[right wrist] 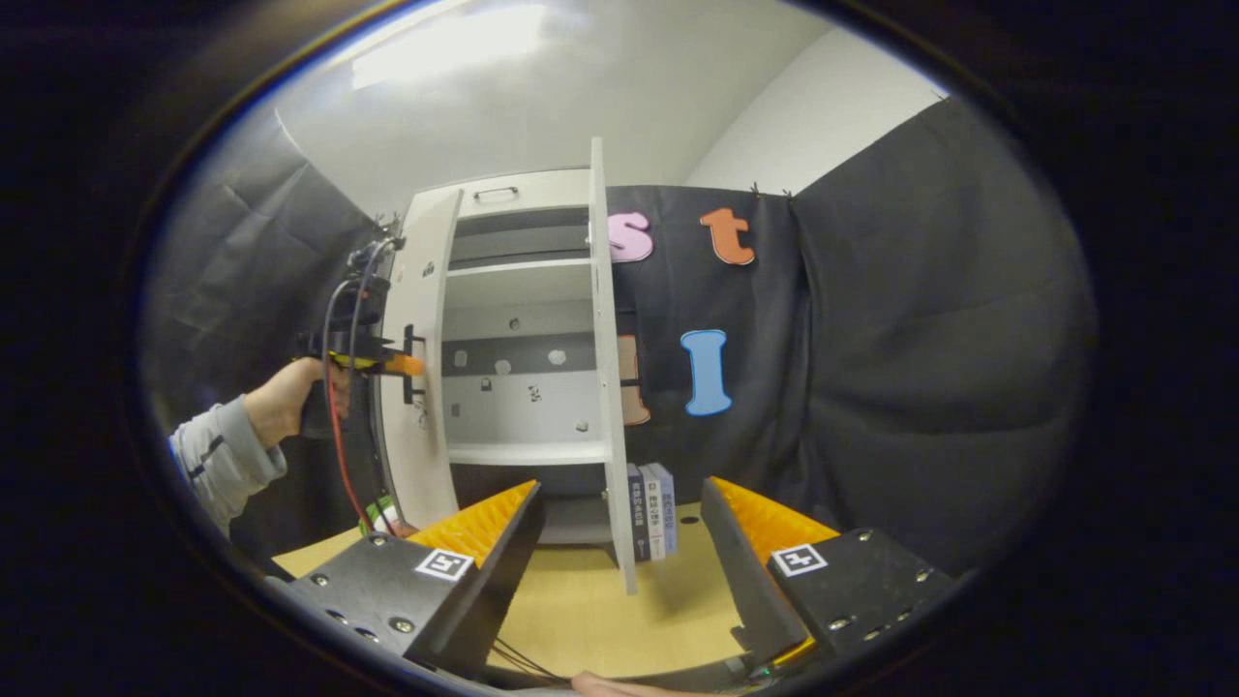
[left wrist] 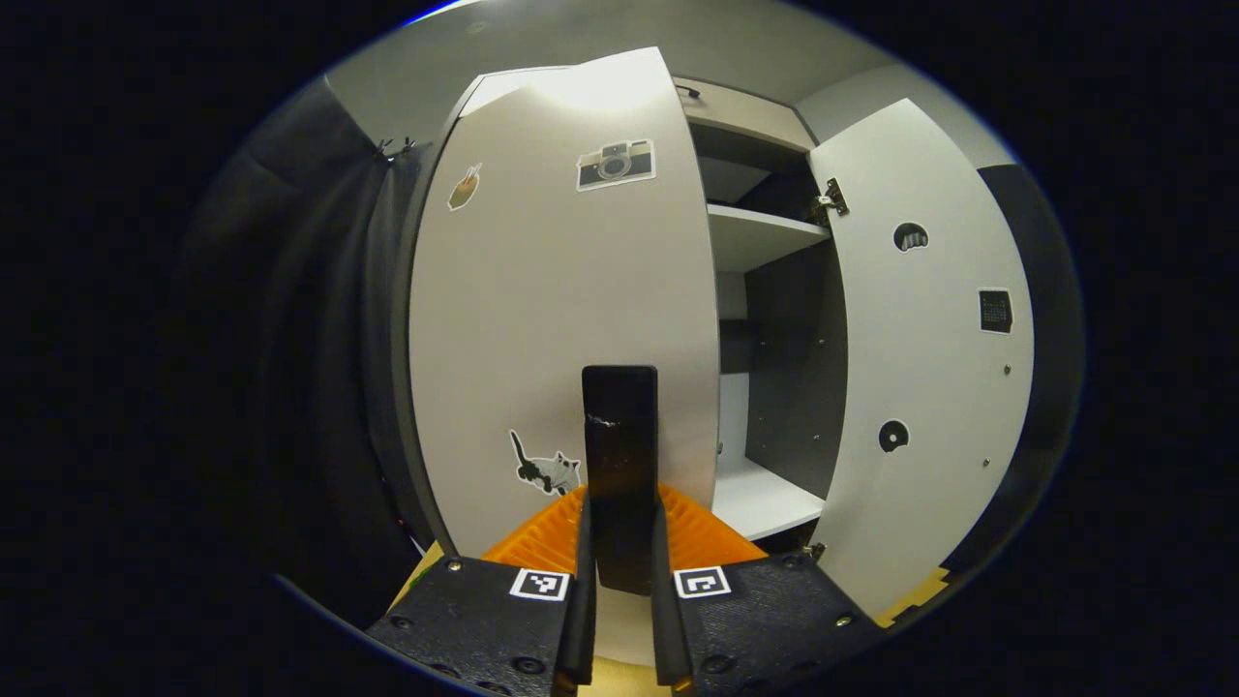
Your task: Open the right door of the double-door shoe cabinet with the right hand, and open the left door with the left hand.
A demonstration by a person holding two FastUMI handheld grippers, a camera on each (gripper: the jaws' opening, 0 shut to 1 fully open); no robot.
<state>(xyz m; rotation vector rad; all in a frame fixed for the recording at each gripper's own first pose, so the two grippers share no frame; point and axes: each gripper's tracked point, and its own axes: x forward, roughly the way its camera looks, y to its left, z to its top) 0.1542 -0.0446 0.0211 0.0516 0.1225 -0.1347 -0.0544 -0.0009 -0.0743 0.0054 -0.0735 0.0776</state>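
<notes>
The white shoe cabinet (right wrist: 518,290) stands with both doors swung out. Its left door (left wrist: 542,319), with camera, cat and drink stickers on the front, faces me in the left gripper view. My left gripper (left wrist: 621,503) is shut on that door's black upright handle (left wrist: 619,436). In the right gripper view a hand (right wrist: 286,397) holds the left gripper (right wrist: 387,365) at the left door (right wrist: 421,426). The right door (right wrist: 608,387) stands edge-on, its inner face (left wrist: 929,368) showing. My right gripper (right wrist: 619,484) is open, a little way back from that edge, touching nothing.
Bare white shelves (right wrist: 523,452) show inside the cabinet. A few books (right wrist: 653,508) stand on the wooden floor (right wrist: 590,620) just right of the right door. Black cloth walls close in on both sides.
</notes>
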